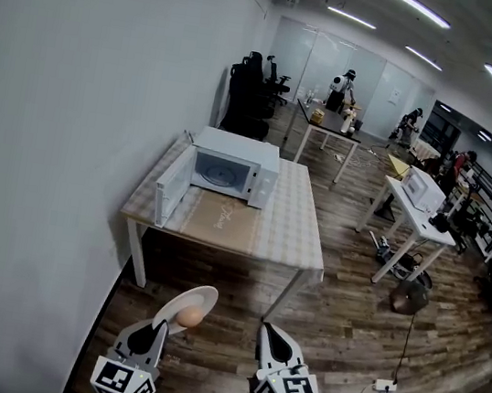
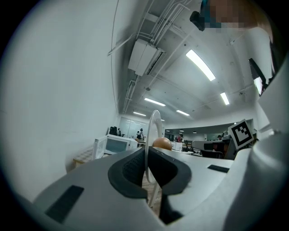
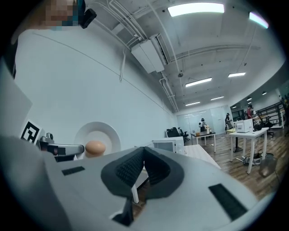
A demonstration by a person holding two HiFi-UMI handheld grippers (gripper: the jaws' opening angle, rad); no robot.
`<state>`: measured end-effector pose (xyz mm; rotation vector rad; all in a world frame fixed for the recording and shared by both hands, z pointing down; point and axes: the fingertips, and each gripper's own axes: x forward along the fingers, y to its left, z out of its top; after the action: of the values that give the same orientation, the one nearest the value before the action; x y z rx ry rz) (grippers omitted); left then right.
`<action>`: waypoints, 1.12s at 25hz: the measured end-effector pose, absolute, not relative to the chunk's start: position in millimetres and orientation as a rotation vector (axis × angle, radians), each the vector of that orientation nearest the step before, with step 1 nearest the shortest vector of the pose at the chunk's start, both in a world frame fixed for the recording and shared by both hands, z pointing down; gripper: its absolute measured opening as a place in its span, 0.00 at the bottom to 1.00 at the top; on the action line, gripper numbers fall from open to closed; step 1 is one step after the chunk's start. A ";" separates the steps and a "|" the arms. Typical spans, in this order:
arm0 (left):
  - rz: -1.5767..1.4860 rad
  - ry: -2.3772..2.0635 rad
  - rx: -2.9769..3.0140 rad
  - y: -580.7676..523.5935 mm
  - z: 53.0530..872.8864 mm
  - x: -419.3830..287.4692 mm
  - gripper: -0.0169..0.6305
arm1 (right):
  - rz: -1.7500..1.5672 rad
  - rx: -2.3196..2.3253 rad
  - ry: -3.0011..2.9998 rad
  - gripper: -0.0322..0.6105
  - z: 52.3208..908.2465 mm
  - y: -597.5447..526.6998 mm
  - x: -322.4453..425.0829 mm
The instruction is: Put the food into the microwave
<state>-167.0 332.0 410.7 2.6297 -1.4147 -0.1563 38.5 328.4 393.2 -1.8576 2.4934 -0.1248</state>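
bare floor [image 1: 338, 317] wide open toward 12 o'clock right up to the table [image 1: 288, 236], microwave [image 1: 232, 168] mouth unblocked, its door [image 1: 171, 191] swung out at 11, wall [image 1: 73, 117] tight along 9, loads of room at 3

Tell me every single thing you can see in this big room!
microwave with open door: one, white, on the near table by the wall
near table: one, light top, by the left wall
second microwave: one, white, on the right table
right table: one, white, across the room
office chairs: at least two, black, by the wall farther back
people: at least three, far back
power strip: one, white, on the wooden floor
plate: one, white, pinched by its rim
egg: one, brown, on the plate
left gripper: shut on the plate
right gripper: shut, empty
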 end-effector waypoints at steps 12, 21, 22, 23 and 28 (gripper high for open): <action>-0.194 -1.367 2.594 319.1 411.7 -178.3 0.05 | -0.120 -1.862 2.529 0.06 398.2 313.3 21.7; -0.166 -1.449 2.576 281.1 406.7 -174.2 0.05 | -0.145 -1.766 2.543 0.06 399.3 255.9 32.4; -0.163 -1.459 2.574 275.4 405.4 -172.6 0.05 | -0.151 -1.761 2.550 0.06 400.3 248.7 34.1; -0.161 -1.466 2.572 269.0 404.6 -170.2 0.05 | -0.156 -1.759 2.557 0.06 401.3 241.1 36.6; -0.149 -1.489 2.553 237.5 402.0 -151.9 0.05 | -0.168 -1.733 2.556 0.06 399.5 202.8 57.3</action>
<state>-151.9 237.5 402.0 2.5527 -1.4889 -0.1488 57.3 202.8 399.5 -1.7331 2.5557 -0.1683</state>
